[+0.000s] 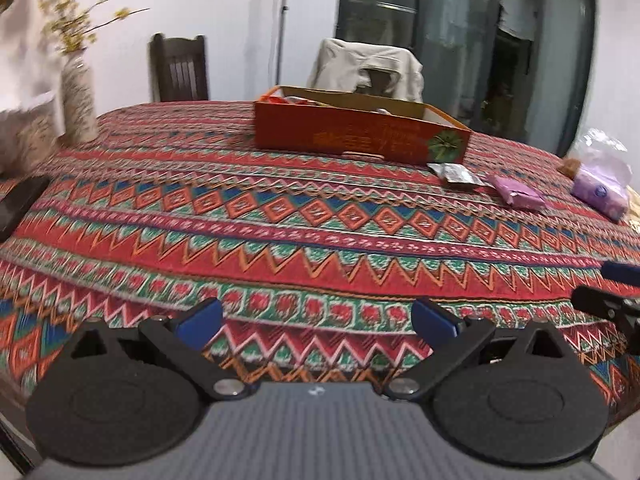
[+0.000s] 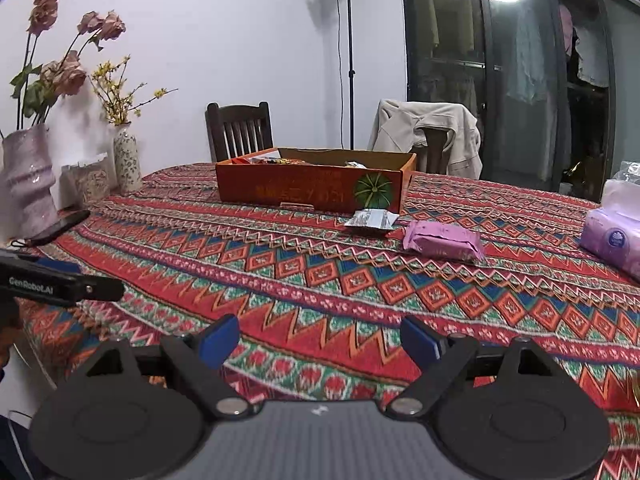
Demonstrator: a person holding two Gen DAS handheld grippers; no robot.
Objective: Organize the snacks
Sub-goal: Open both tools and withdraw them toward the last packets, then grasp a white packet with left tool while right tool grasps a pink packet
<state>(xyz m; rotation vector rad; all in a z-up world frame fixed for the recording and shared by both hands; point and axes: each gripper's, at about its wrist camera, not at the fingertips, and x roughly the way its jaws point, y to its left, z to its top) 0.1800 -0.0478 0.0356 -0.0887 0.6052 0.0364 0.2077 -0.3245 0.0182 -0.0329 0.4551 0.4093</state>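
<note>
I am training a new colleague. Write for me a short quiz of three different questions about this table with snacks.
1. True or false: the purple packet lies inside the orange box.
2. Which item lies nearest the box's green emblem? A) silver packet B) phone C) tissue pack
3. Fill in: both the left gripper and the right gripper are ____ and hold nothing.

Key: 1 false; 2 A; 3 open.

White wall (image 2: 240, 40), dark glass doors (image 2: 500, 80)
</note>
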